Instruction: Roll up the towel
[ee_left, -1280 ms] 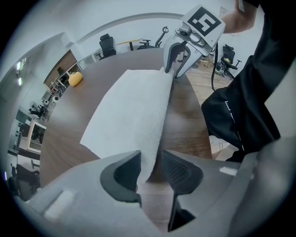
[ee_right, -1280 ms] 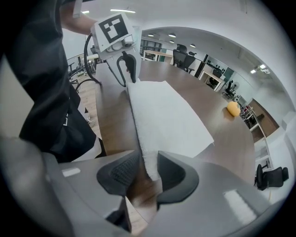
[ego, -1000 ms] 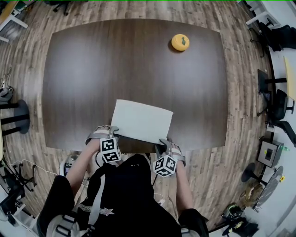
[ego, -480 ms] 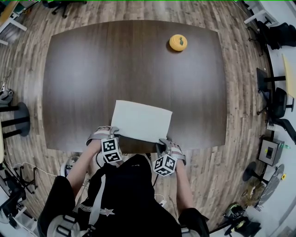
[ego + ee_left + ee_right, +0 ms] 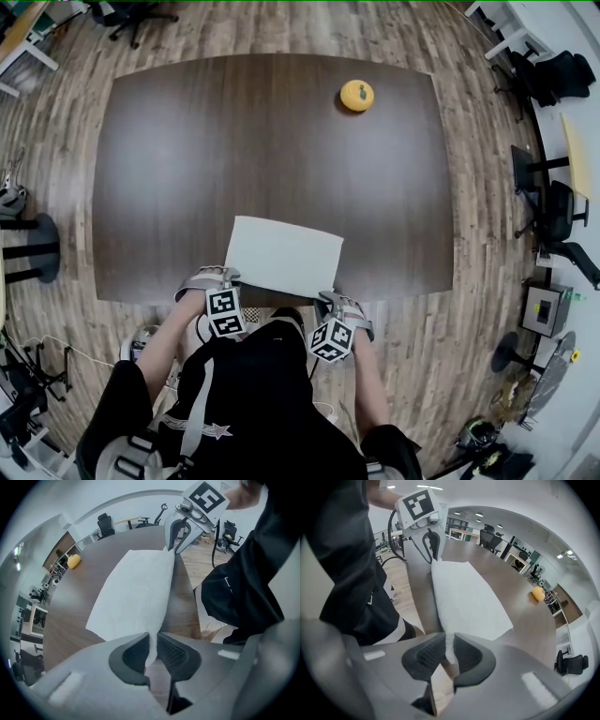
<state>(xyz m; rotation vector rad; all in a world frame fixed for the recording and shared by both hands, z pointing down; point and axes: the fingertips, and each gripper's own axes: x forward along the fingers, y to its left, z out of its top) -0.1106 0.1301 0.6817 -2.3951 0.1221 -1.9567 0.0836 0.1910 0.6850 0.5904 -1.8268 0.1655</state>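
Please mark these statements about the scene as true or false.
1. The left gripper grips a near corner of the towel. True; its jaws have just been closing on it.
2. The right gripper is empty. False: its jaws, also just closing, pinch the other near corner.
3. The towel is already rolled up. False: it lies spread on the table.
4. A yellow object sits apart from the towel. True.
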